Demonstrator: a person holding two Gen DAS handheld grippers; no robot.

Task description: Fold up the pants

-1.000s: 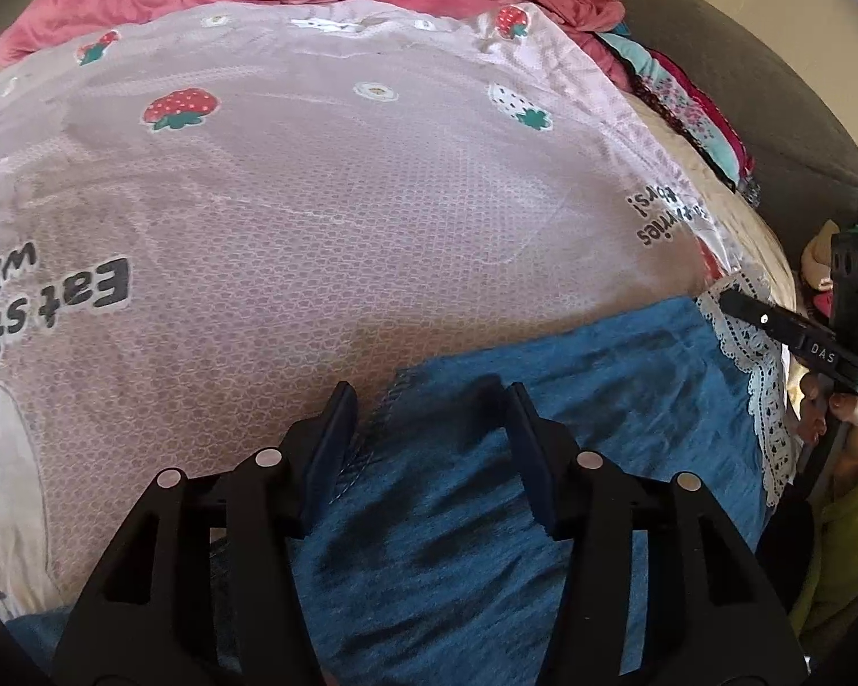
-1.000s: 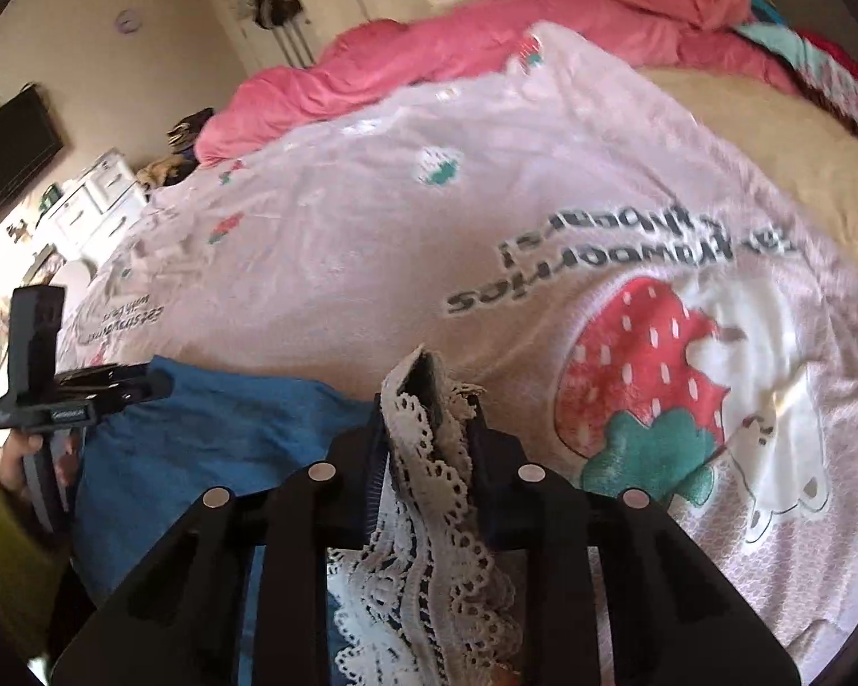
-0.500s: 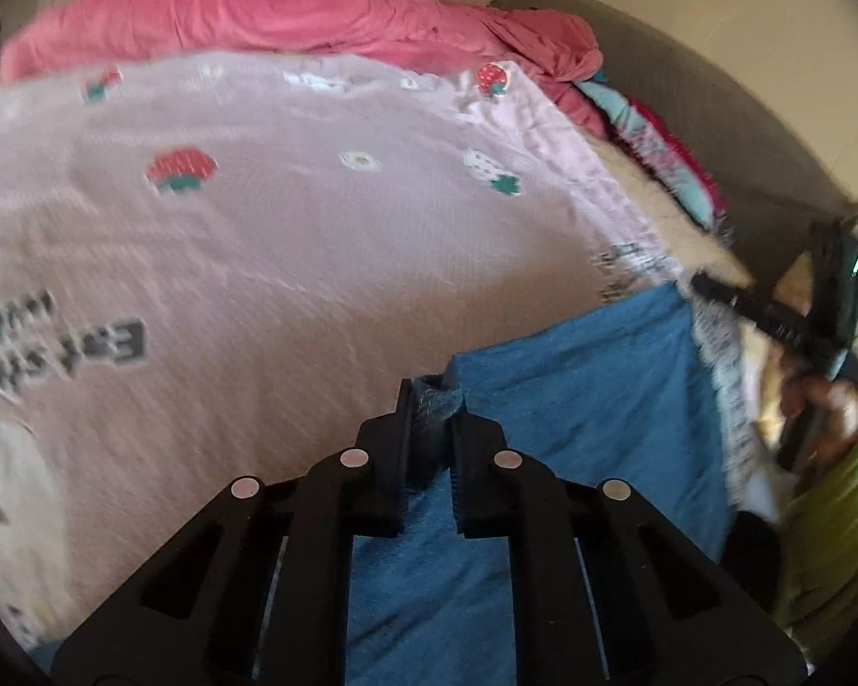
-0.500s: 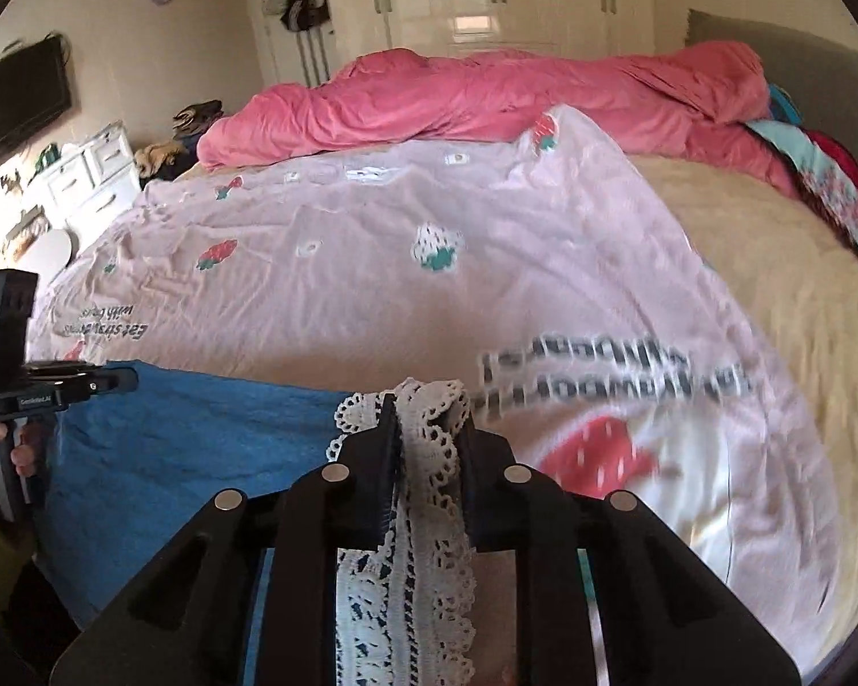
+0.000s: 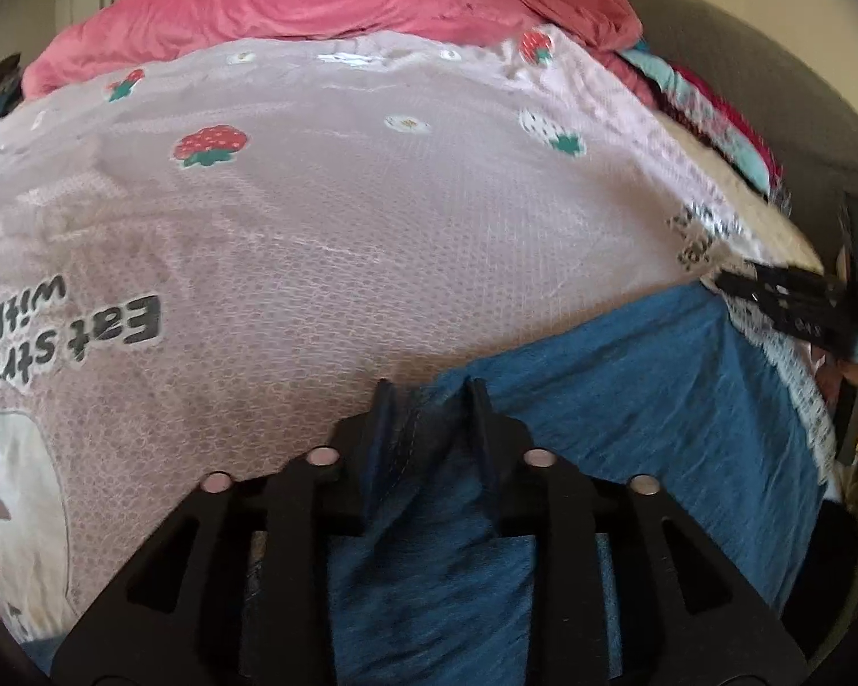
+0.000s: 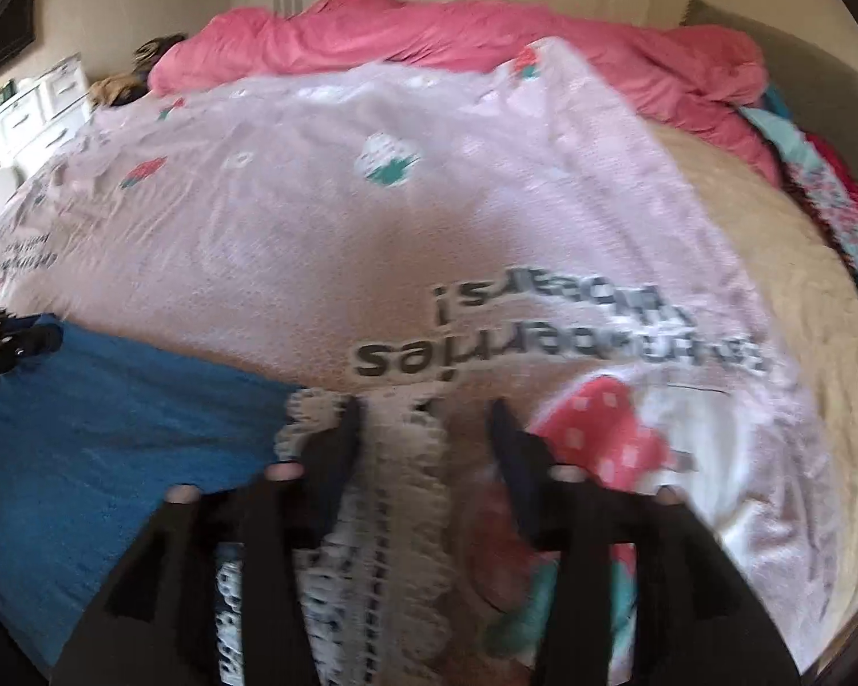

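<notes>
The blue pants (image 5: 629, 400) lie flat on the pink strawberry bedspread (image 5: 343, 228), with a white lace hem (image 5: 795, 366) at the right end. My left gripper (image 5: 429, 400) is open over the pants' left corner, and cloth lies loose between its jaws. My right gripper (image 6: 426, 417) is open over the lace hem (image 6: 394, 514), and the lace lies between its jaws on the bedspread (image 6: 372, 240). The pants (image 6: 103, 429) stretch to the left in the right wrist view. The right gripper also shows at the right edge of the left wrist view (image 5: 795, 297).
A rumpled pink duvet (image 5: 314, 0) lies along the far side of the bed. Patterned clothes (image 6: 818, 194) are piled at the right by a grey headboard (image 5: 743, 57). White drawers (image 6: 34, 108) stand at the far left.
Both grippers were shut on the pants half a second ago. They have come down to the bedspread and opened, and the pants now lie flat.
</notes>
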